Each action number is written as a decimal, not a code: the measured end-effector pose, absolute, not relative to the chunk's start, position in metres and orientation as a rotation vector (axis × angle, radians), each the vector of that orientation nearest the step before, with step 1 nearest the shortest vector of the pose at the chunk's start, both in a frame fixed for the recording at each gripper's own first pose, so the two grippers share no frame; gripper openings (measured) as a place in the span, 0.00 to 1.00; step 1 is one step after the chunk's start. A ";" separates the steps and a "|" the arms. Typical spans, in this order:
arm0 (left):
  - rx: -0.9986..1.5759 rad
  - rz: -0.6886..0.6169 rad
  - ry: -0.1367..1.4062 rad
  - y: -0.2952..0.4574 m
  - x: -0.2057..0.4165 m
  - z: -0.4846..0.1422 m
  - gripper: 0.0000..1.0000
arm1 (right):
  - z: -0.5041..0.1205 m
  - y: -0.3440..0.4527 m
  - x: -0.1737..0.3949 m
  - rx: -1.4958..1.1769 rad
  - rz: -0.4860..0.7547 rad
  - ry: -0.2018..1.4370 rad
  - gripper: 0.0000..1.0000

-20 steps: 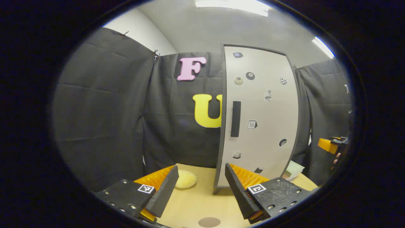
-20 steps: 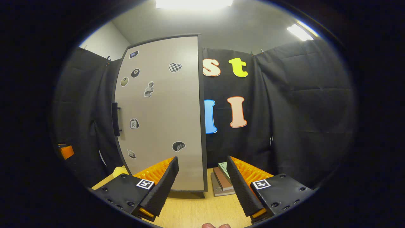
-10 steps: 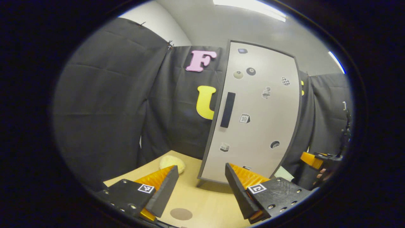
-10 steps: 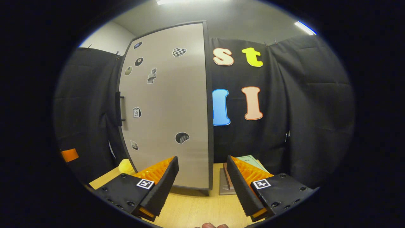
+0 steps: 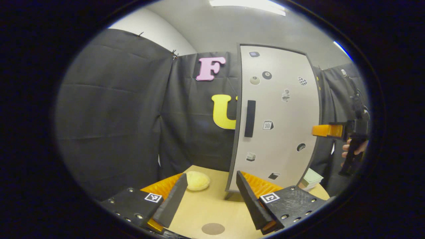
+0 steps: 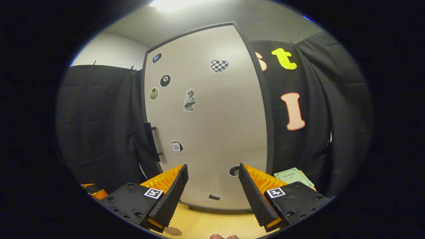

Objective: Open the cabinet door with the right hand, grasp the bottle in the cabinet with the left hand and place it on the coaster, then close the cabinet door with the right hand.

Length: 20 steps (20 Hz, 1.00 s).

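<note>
A: What lies nearest in the left gripper view?
B: The left gripper [image 5: 209, 199], its two fingers spread apart with nothing between them, held above the light wooden tabletop [image 5: 212, 207]. Just beyond the fingertips a flat round brown coaster [image 5: 212, 228] lies on the wood.

A: And a little farther?
B: A pale yellow rounded lump [image 5: 197, 181] sits on the table, left of the cabinet's foot. At the far right the right gripper [image 5: 323, 130] hangs level with the door, a hand [image 5: 352, 150] wrapped around its grip.

A: The right gripper's own view?
B: Its fingers stand spread too, holding nothing, right gripper [image 6: 212, 192] facing the door from close up. A greenish booklet [image 6: 293, 176] lies to the right.

A: The cabinet?
B: A tall grey cabinet door [image 5: 277, 116] with a dark frame and small stickers is shut; its black vertical bar handle [image 5: 249, 118] sits at the left edge, untouched. The bottle is hidden behind it.
</note>
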<state>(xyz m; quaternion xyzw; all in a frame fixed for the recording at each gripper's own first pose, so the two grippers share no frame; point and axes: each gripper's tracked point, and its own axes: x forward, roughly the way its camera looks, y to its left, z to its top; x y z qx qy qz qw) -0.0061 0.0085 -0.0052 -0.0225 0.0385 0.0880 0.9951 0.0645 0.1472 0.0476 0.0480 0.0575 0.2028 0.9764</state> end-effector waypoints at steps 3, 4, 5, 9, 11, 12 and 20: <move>-0.055 0.140 0.097 0.013 -0.011 -0.012 0.91 | 0.069 0.186 0.075 0.064 0.420 0.077 0.98; -0.049 0.133 0.099 0.018 -0.012 -0.014 0.88 | 0.077 0.199 0.078 0.046 0.423 0.057 0.98; -0.046 0.128 0.098 0.023 -0.015 -0.015 0.88 | 0.081 0.212 0.080 0.030 0.424 0.044 0.98; -0.070 0.129 0.098 0.048 -0.021 -0.022 0.90 | 0.093 0.268 0.088 -0.011 0.443 0.014 0.98; -0.106 0.124 0.116 0.060 -0.022 -0.032 0.91 | 0.094 0.296 0.095 -0.036 0.442 0.009 0.98; -0.123 0.126 0.122 0.068 -0.023 -0.037 0.91 | 0.094 0.306 0.099 -0.054 0.432 0.000 0.98; -0.177 0.205 0.187 0.126 -0.038 -0.083 0.91 | 0.068 0.352 0.136 -0.082 0.353 0.071 1.00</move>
